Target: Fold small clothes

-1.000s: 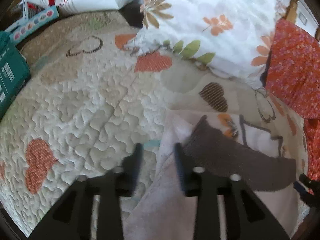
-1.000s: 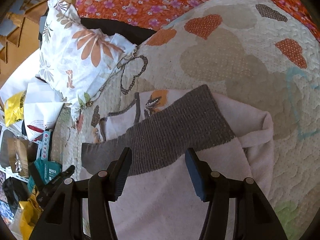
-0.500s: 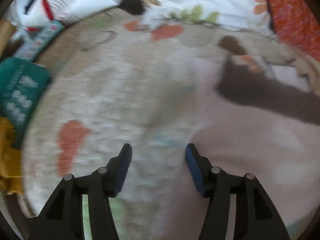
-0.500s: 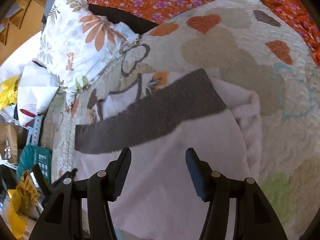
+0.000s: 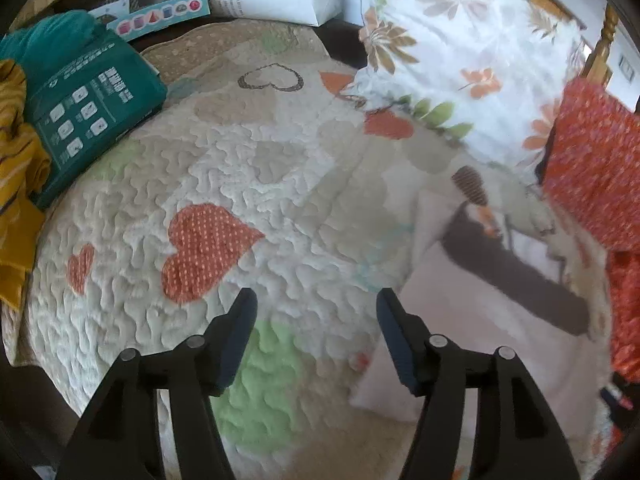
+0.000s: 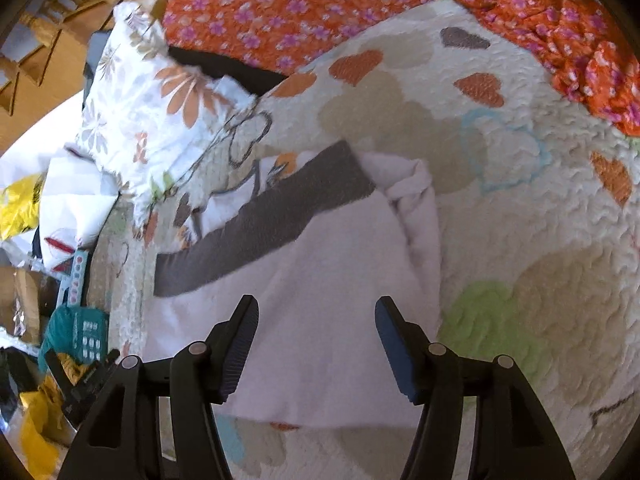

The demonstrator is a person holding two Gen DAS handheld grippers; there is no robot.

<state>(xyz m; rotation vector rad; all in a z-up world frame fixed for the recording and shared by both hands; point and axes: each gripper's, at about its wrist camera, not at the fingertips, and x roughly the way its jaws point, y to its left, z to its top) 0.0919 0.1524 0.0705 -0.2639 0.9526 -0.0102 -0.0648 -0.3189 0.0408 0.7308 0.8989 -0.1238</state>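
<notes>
— Quilted bedspread (image 5: 248, 184) with heart patches covers the bed; where does the garment lie on it?

— The pale pink garment (image 6: 320, 320) lies flat on the bedspread, folded, with its grey ribbed band (image 6: 264, 216) running slantwise across its far end. Its right edge is bunched into a soft roll; its near edge lies straight, just below the right tongs (image 6: 316, 336).

— And those tongs?

— Released, jaws apart, hovering above the garment's near half with only cloth showing between them, not pinched. They have just been opening a little further.

— The left tongs?

— The left tongs (image 5: 316, 332) are likewise released and have just been opening; nothing is between them. They hang over bare bedspread, just beside the garment's left edge.

— Open room around the garment?

— To its left, a wide bare stretch of bedspread reaches as far as the teal package (image 5: 88, 108) at the bed's edge. To its right, bare quilt too. Beyond the grey band, the floral pillow (image 6: 160, 120) lies near, and the orange flowered cloth (image 6: 320, 8) bounds the far side.
</notes>
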